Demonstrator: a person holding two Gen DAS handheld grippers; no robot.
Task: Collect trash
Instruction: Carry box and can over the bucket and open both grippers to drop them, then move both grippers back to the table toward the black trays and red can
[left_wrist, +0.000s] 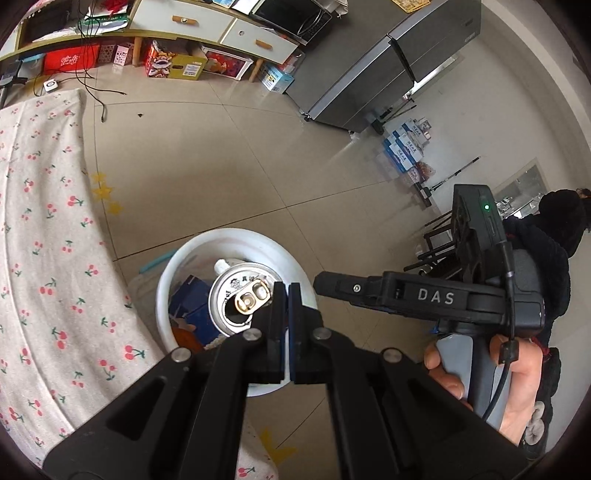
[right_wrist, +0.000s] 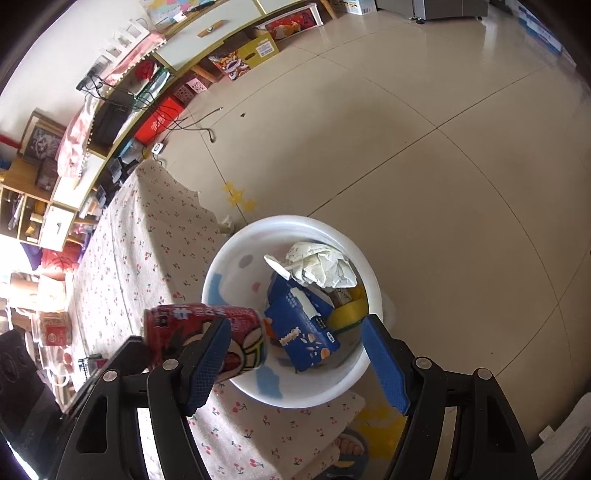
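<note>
Item: red drinks can (right_wrist: 207, 338), pull-tab top opened, lying sideways in the air at the bin's near rim.
Holder: left gripper (left_wrist: 287, 295), jaws pinched together on the can's top rim beside the tab; the can hangs from that thin grip.
Second tool: right gripper (right_wrist: 295, 341), blue pads spread wide with nothing between them, poised above the bin.
Receptacle: white bin (right_wrist: 236, 258) on the tiled floor (right_wrist: 443, 184), set just beside the table's corner.
Bin contents: crumpled white paper (right_wrist: 321, 266), blue snack carton (right_wrist: 306, 332), something yellow and something orange beneath; partly filled, with room left.
Surface: table under a cherry-print cloth (right_wrist: 147, 258); the stretch in view carries no loose litter, though its far end is washed out by glare and cannot be read.
Done: several pieces already binned.
In hand: the can, over the bin's edge but not yet let go.
Left: release the can, then check the unseen part of the table for more.
Risk: a rim-only pinch may let the can swing or slip early and land on the cloth rather than in the bin.
</note>
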